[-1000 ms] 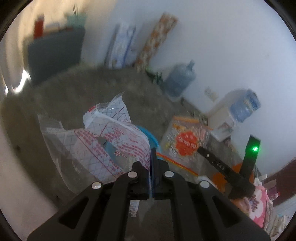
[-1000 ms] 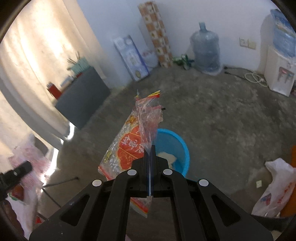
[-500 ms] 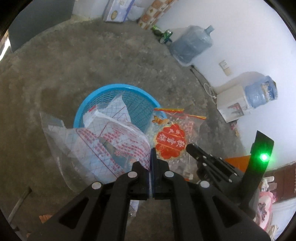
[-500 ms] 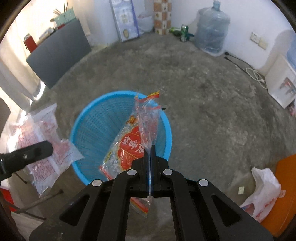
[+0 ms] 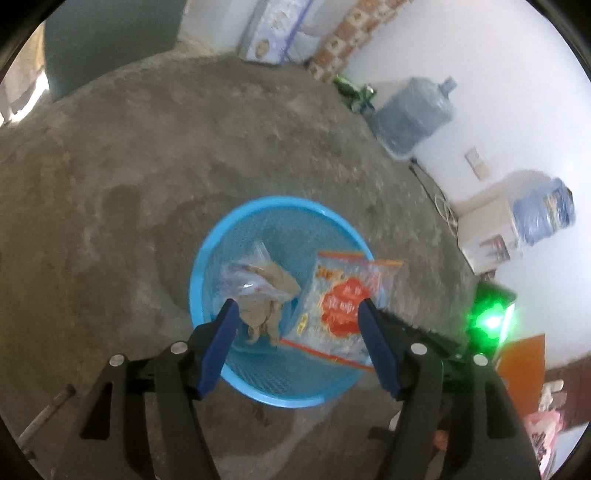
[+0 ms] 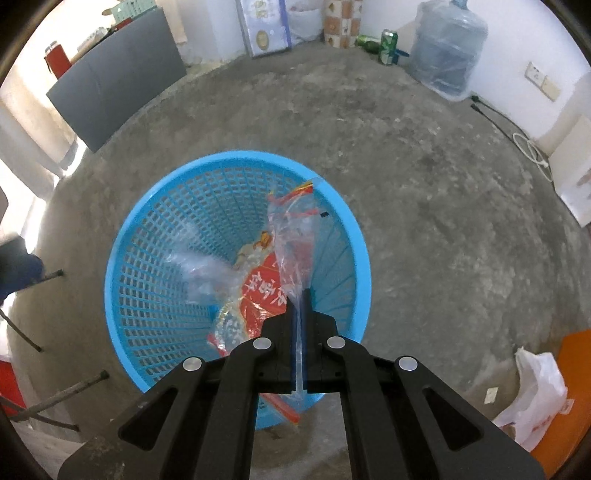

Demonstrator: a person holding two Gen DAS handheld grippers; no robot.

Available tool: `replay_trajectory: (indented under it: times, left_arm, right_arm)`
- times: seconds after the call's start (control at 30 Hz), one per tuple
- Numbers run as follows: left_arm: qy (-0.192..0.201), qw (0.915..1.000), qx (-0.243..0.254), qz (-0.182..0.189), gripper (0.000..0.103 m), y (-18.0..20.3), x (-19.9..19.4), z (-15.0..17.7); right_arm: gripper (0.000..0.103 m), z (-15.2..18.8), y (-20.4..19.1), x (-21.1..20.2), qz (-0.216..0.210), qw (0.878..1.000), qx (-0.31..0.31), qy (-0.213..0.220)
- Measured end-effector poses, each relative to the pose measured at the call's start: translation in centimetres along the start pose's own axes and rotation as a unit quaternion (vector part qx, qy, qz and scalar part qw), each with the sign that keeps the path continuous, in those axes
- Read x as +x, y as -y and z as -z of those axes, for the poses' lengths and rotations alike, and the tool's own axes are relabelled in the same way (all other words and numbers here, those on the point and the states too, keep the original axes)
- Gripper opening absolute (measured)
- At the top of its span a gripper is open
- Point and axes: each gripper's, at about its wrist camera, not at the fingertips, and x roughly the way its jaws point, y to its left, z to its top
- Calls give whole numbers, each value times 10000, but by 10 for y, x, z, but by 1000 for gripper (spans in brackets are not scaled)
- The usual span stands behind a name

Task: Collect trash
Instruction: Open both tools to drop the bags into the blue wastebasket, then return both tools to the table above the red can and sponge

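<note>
1. Trash goes by the blue basket [image 6: 236, 177], used as landmark: a snack bag with red label [image 6: 258, 295] hangs over the basket's mouth, and a clear crumpled bag [image 5: 255, 280] lies inside the basket with brownish scrap.
2. Concrete floor [image 6: 424, 184], grey, rough, stained, runs all around the basket; the basket stands on it.
3. White walls [image 5: 498, 92] beyond the basket, far side and right.
4. Dark grey panel [image 6: 114, 77] far left of the basket, against the wall, with small items on top, too blurry to name.
5. Water jug [image 6: 448, 44] far right of the basket by the wall; green cans [image 6: 386, 44] just beside it.
6. Dispenser [image 5: 487, 229] with a second jug on top, right of the basket at the wall.
7. Flat printed board [image 6: 264, 26] and tiled-pattern roll [image 6: 338, 22] lean on the wall straight beyond the basket.
8. White plastic bag [image 6: 535, 391] near right of the basket, touching an orange thing [image 6: 576, 373].
9. Right gripper [image 6: 301, 295] above the basket's near rim, jaws pinched tight on the snack bag's clear edge.
10. Left gripper [image 5: 297, 306] above the basket, jaws spread wide, holding nothing; the clear bag is below it.
11. Metal rods [image 6: 48, 398] on the floor left of the basket.
</note>
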Motion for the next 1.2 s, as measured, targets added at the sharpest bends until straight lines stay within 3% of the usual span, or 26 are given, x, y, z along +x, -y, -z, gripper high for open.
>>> replay_trajectory:
  times: [0.1, 0.17, 0.23, 0.6, 0.8, 0.87, 1.0, 1.2]
  left_arm:
    - [184, 9998, -94, 56, 65, 2, -17, 0]
    - [273, 9994, -123, 149, 65, 4, -31, 4]
    - [369, 9991, -70, 208, 65, 7, -45, 6]
    - [1038, 9925, 396, 520, 72, 31, -168, 33]
    - [1437, 9854, 665, 622, 80, 37, -253, 69]
    - [1579, 9835, 641, 612, 82, 31, -283, 88]
    - [1845, 9804, 549, 417, 87, 12, -335, 127]
    - [2383, 9700, 246, -402, 92, -32, -406, 196]
  right_arm:
    - [10, 0, -3, 8, -26, 9999, -70, -82]
    - [22, 0, -3, 13, -9, 9998, -117, -188]
    - [42, 2, -3, 13, 65, 9997, -102, -211]
    - [45, 17, 25, -44, 6, 9978, 595, 301]
    - [46, 38, 37, -94, -149, 9943, 918, 525]
    - [51, 45, 38, -112, -222, 9932, 977, 598]
    - [58, 60, 32, -149, -387, 9916, 1003, 714]
    - [66, 64, 9, -202, -683, 9909, 773, 860]
